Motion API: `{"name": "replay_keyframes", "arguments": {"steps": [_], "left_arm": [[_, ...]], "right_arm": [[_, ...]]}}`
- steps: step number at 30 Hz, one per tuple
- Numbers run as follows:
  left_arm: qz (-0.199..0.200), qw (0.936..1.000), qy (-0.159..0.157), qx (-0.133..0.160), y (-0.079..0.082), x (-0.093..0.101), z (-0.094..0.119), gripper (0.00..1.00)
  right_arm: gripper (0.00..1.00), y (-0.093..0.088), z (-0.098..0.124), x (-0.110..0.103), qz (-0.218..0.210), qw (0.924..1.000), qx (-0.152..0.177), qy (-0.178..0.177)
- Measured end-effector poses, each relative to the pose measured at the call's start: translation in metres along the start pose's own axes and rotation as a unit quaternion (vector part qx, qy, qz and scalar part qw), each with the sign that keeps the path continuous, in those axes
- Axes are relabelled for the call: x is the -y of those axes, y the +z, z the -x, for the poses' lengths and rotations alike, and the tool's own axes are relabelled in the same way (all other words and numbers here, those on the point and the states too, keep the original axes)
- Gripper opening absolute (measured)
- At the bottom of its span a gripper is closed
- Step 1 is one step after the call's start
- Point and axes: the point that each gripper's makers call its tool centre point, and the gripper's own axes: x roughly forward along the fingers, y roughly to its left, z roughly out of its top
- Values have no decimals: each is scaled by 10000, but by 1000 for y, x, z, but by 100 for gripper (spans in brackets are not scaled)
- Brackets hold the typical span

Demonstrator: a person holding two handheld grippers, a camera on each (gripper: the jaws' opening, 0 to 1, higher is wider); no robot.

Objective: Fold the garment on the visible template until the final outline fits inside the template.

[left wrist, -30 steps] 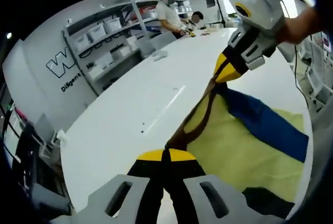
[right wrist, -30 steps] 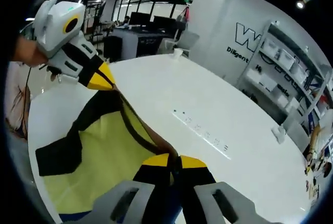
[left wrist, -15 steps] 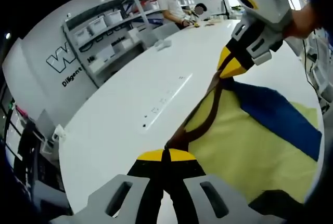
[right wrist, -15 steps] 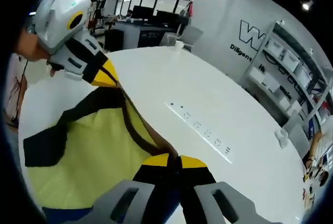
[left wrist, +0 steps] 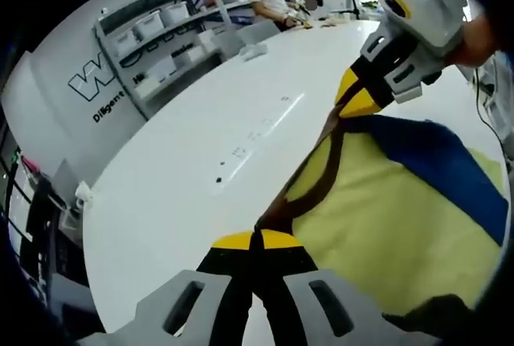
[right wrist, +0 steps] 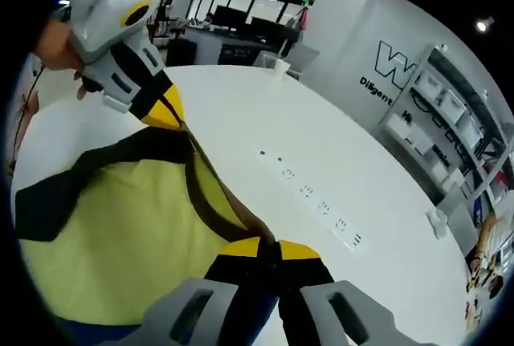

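Now both grippers, left (left wrist: 255, 238) & right (right wrist: 273, 243), pinch garment (left wrist: 385, 225) collar, jaws closed, above tabletop (left wrist: 185, 177) edge.

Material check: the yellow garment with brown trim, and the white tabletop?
Yellow garment with brown trim: looks like soft matte woven or knit cloth; it drapes and sags between the left gripper and right gripper. White tabletop: seems a smooth, hard laminate or similar, with soft light reflections.

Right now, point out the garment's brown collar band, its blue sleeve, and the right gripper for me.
brown collar band (left wrist: 317, 181), left gripper view, middle of the stretched band.
blue sleeve (left wrist: 442, 165), left gripper view, centre of the blue panel.
right gripper (left wrist: 356, 97), left gripper view, yellow jaw tips pinching the band.
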Motion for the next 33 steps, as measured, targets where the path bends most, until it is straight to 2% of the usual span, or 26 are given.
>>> {"name": "replay_keyframes", "arguments": {"steps": [8, 13, 16, 20, 22, 27, 30, 32, 33], "left_arm": [[15, 9997, 10, -234, -9, -5, -24, 1], [95, 9993, 41, -364, -19, -6, -31, 2], [120, 9992, 144, -364, -20, -15, -30, 2], [338, 9985, 247, -349, -22, -24, -27, 2], [481, 9980, 179, -375, -26, -21, -25, 6], [515, 9976, 57, -463, -35, -8, -21, 21], [955, 9944, -53, -442, -35, 3, -20, 30], [1031, 9934, -115, -497, -37, 11, -21, 35], [1031, 9931, -125, -543, -39, 14, -22, 36]], "right_arm": [[2, -9, -18, 0, -59, 9999, -67, 110], [13, -17, -25, 7, -339, 9993, -142, 90], [18, -17, -23, 7, -754, 9969, 45, 205], [31, -29, -19, 8, -687, 9973, -27, 247], [34, -32, -16, 7, -644, 9976, -10, 268], [40, -42, -11, 5, -582, 9977, -103, 345], [41, -50, -7, 3, -824, 9957, -251, 328], [37, -62, -7, 2, -977, 9935, -473, 345], [32, -69, -6, 5, -881, 9939, -617, 233]]}}
